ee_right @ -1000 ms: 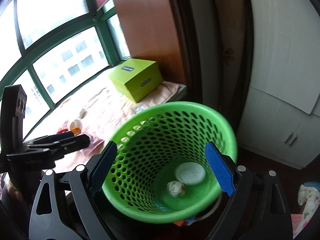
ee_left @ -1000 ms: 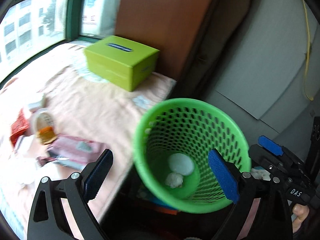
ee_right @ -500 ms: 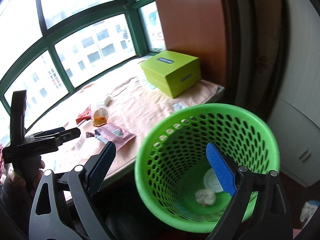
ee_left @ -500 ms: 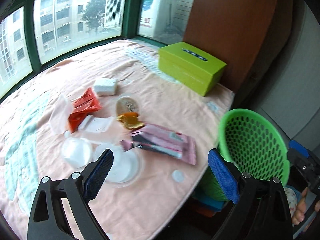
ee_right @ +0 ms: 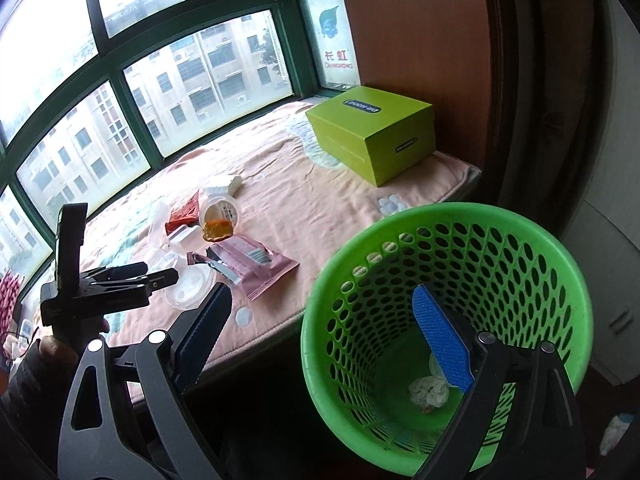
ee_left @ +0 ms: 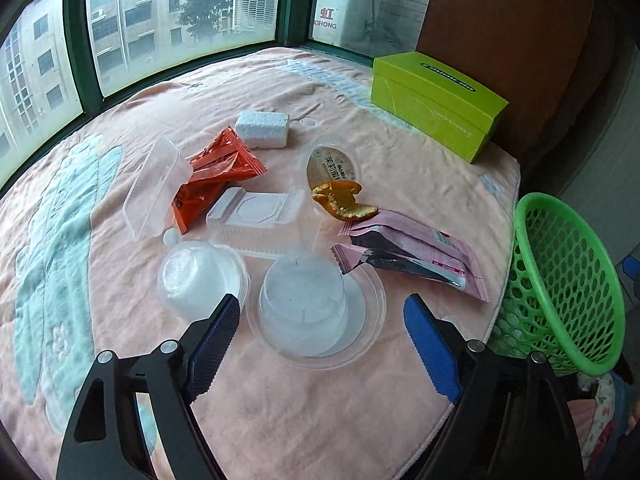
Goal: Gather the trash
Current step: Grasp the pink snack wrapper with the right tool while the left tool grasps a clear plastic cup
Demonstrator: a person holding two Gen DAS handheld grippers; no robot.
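Trash lies on a pink blanket [ee_left: 280, 400]: a clear plastic cup on its lid [ee_left: 304, 304], a second clear cup [ee_left: 196, 272], a white tray [ee_left: 256, 212], an orange wrapper [ee_left: 216, 172], a pink wrapper [ee_left: 416, 256], orange peel [ee_left: 344, 200] and a foam block [ee_left: 262, 128]. My left gripper [ee_left: 320, 340] is open and empty, just short of the clear cup. The green basket [ee_right: 448, 320] stands beside the bed edge, holding a crumpled tissue [ee_right: 428, 390]. My right gripper [ee_right: 320, 328] is open and empty above the basket's near rim.
A lime green box [ee_left: 436, 100] sits at the far right corner of the blanket. Windows run along the far side. A brown wardrobe [ee_right: 420, 40] stands behind the box. The left gripper shows in the right wrist view [ee_right: 108, 288].
My left gripper has swung from over the basket to the trash pile on the blanket. My right gripper has shifted left, so the basket sits further right in its view.
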